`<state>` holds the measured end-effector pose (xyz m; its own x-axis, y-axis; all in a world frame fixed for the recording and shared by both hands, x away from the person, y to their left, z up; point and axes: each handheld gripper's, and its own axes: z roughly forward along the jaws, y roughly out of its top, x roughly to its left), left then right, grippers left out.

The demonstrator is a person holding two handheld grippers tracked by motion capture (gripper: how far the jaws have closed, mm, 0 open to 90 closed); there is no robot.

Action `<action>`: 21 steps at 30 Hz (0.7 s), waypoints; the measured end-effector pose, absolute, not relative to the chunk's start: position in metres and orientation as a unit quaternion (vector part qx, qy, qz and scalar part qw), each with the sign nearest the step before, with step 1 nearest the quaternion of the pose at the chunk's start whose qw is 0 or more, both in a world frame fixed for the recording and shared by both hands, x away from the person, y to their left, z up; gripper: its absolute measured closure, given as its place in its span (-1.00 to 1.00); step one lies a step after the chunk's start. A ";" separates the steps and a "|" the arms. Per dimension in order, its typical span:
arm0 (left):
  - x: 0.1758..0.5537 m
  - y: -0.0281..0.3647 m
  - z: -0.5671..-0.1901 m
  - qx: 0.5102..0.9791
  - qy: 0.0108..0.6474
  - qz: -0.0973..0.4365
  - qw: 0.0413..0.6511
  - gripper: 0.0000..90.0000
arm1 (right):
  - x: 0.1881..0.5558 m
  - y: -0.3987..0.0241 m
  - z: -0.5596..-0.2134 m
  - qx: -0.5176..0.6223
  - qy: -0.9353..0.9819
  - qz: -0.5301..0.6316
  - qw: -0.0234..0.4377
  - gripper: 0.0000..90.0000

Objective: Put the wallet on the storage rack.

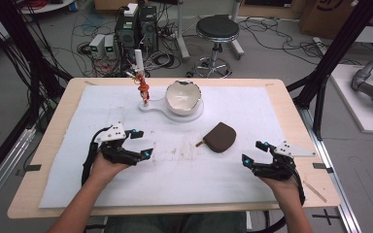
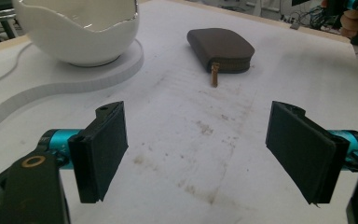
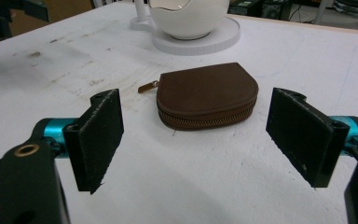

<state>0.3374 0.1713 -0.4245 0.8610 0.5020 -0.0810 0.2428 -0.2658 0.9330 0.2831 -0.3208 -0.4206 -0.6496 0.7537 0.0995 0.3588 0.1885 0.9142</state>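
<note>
A brown zip pouch [image 1: 221,137] is seen lying flat on the white sheet [image 1: 184,174] that covers the tabletop [image 1: 53,141], ahead of both tools and between them, nearer the right tool [image 1: 256,152] than the left tool [image 1: 142,144]. In the right gripper view the pouch [image 3: 207,95] is found just ahead of the gap between the jaws, its zipped edge turned toward that tool and its pull tab pointing to the jaws' left; nothing is touched by either jaw. The right tool's jaws are spread wide and nothing is held. In the left gripper view the same pouch [image 2: 221,49] is placed farther off, ahead and slightly right of the gap, with its tab hanging toward the tool. The left tool's jaws are likewise spread apart and empty, held over stained white sheet. A white bowl with a broken-shell rim [image 1: 183,97] is set on a white stand [image 1: 151,108] well beyond the left tool, past the pouch.
</note>
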 end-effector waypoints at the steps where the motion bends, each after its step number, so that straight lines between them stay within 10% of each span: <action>1: 0.341 0.163 -0.425 0.791 0.235 0.113 0.554 -0.54 | 0.281 -0.322 -0.421 0.373 0.747 0.517 0.191 -0.58; 21: 0.376 0.071 -0.431 0.819 0.191 0.066 0.537 -0.54 | 0.279 -0.334 -0.422 0.381 0.741 0.519 0.189 -0.58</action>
